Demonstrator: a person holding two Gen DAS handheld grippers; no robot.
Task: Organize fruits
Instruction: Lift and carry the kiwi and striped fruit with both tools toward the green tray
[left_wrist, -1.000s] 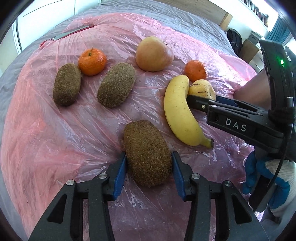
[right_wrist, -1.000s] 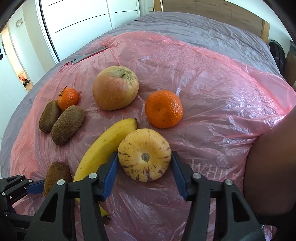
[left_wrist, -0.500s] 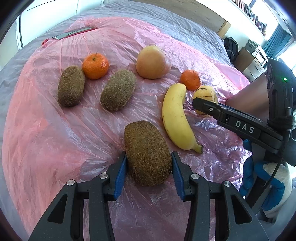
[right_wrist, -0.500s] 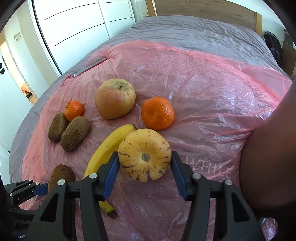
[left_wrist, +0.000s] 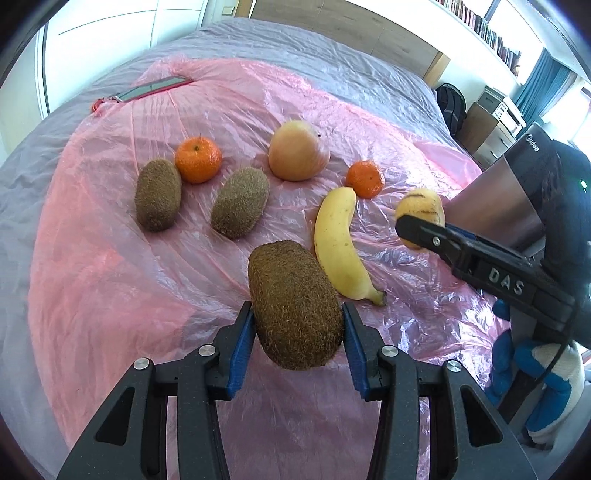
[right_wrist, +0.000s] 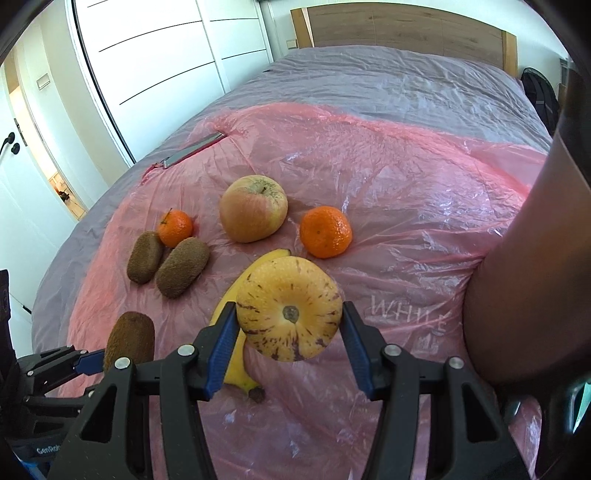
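My left gripper (left_wrist: 297, 328) is shut on a brown kiwi (left_wrist: 293, 308) and holds it above the pink plastic sheet (left_wrist: 110, 277). My right gripper (right_wrist: 288, 325) is shut on a yellow purple-streaked melon (right_wrist: 289, 308), also lifted; it shows in the left wrist view (left_wrist: 421, 210). On the sheet lie a banana (left_wrist: 340, 243), two kiwis (left_wrist: 158, 199) (left_wrist: 240, 206), two mandarins (left_wrist: 198, 159) (left_wrist: 364, 179) and an apple (left_wrist: 298, 151).
The sheet covers a grey bed (right_wrist: 369, 81). A flat pink-edged strip (left_wrist: 147, 90) lies at the sheet's far left. A dark metallic appliance (left_wrist: 509, 199) stands at the right edge. White wardrobe doors (right_wrist: 166, 55) are behind.
Both grippers have risen and pulled back with their fruits. The kiwi and melon have left the sheet, and the melon has moved away from the banana.
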